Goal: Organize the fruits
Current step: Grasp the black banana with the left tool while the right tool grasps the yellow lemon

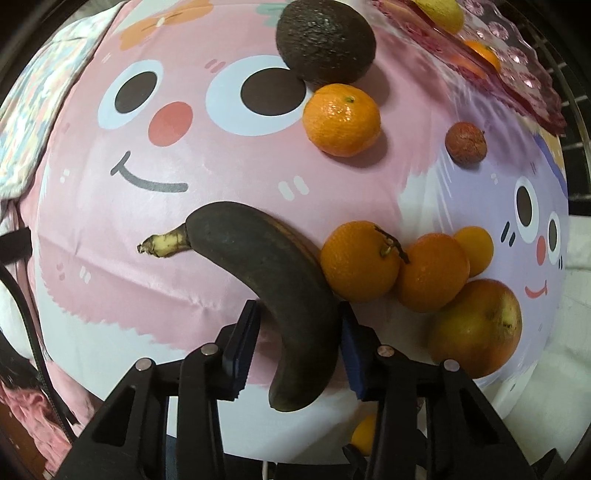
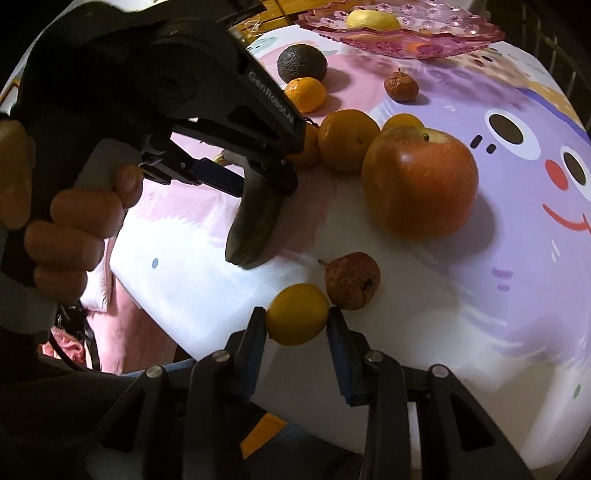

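Note:
A blackened banana lies on the cartoon tablecloth. My left gripper points down over its lower half, with both blue pads against its sides. The right wrist view shows the same grip on the banana by the left gripper. My right gripper is shut on a small yellow citrus near the table's front edge. A wrinkled red fruit touches that citrus. A big red apple stands just beyond it.
Three oranges crowd against the banana and the apple. Farther back sit a mandarin, an avocado and a small brown fruit. A pink glass plate holds a yellow fruit. A hand holds the left gripper.

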Demonstrator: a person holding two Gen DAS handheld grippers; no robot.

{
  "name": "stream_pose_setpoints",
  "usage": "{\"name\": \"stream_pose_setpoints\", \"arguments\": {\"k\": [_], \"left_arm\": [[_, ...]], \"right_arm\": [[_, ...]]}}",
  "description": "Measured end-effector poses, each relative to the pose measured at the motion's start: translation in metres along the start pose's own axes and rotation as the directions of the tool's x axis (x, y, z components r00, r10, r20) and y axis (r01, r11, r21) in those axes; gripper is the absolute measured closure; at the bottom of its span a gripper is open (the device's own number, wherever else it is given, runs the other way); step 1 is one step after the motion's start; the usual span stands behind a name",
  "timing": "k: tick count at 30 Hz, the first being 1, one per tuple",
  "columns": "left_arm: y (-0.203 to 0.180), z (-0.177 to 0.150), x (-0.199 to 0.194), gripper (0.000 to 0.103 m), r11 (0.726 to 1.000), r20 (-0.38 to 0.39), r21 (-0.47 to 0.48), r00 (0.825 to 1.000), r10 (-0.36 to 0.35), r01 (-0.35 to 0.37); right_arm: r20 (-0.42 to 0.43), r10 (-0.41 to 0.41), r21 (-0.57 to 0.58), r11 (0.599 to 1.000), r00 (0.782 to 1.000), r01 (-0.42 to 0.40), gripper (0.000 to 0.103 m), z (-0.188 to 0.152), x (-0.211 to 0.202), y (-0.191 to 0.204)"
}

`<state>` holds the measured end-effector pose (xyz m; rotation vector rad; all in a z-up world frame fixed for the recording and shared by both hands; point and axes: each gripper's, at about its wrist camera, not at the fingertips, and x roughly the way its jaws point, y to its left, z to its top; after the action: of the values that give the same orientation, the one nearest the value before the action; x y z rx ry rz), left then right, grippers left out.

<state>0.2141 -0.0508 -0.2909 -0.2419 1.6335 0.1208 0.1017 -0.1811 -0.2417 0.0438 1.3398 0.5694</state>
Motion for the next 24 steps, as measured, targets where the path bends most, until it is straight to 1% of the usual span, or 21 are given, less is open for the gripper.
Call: {"name": "stream_pose_setpoints", "arguments": {"k": [1, 2, 6, 10, 16, 19, 24], "left_arm": [[0.000, 0.000, 0.000, 0.066, 1.000, -0.002, -0.009, 1.000, -0.007, 0.007], [0.002, -0.002, 0.000, 0.073, 1.000, -0.003, -0.014, 1.000, -0.019, 0.019], [0.001, -0.004, -0.001, 0.075, 0.999, -0.008, -0.019, 0.999, -0.045, 0.045], [0.009, -0.008, -0.002, 0.076, 0.998, -0.022, -0.004, 0.998, -0.061, 0.061], [0.025, -0.009, -0.005, 0.076, 0.996, -0.037, 0.040, 0.996, -0.081, 0.082], [0.043, -0.012, -0.010, 0.076, 0.993, -0.028, 0.075, 0.996, -0.087, 0.089], [0.073, -0.013, -0.028, 0.077, 0.984, 0.003, 0.149, 0.995, -0.095, 0.094]], "right_arm": [[-0.003, 0.005, -0.005, 1.000, 1.000, -0.005, 0.069, 0.001, -0.001, 0.000], [-0.007, 0.009, -0.010, 1.000, 1.000, -0.009, 0.069, 0.003, -0.002, -0.001], [-0.022, 0.011, -0.024, 1.000, 1.000, -0.011, 0.069, 0.009, -0.003, 0.000], [-0.020, 0.001, -0.002, 1.000, 1.000, -0.001, 0.069, 0.009, -0.006, -0.001], [0.012, -0.042, 0.086, 0.996, 0.999, 0.040, 0.069, 0.007, -0.009, 0.008], [0.037, -0.064, 0.142, 0.988, 0.997, 0.058, 0.069, 0.004, -0.009, 0.016], [0.094, -0.116, 0.256, 0.963, 0.989, 0.088, 0.069, -0.001, -0.008, 0.032]]}}
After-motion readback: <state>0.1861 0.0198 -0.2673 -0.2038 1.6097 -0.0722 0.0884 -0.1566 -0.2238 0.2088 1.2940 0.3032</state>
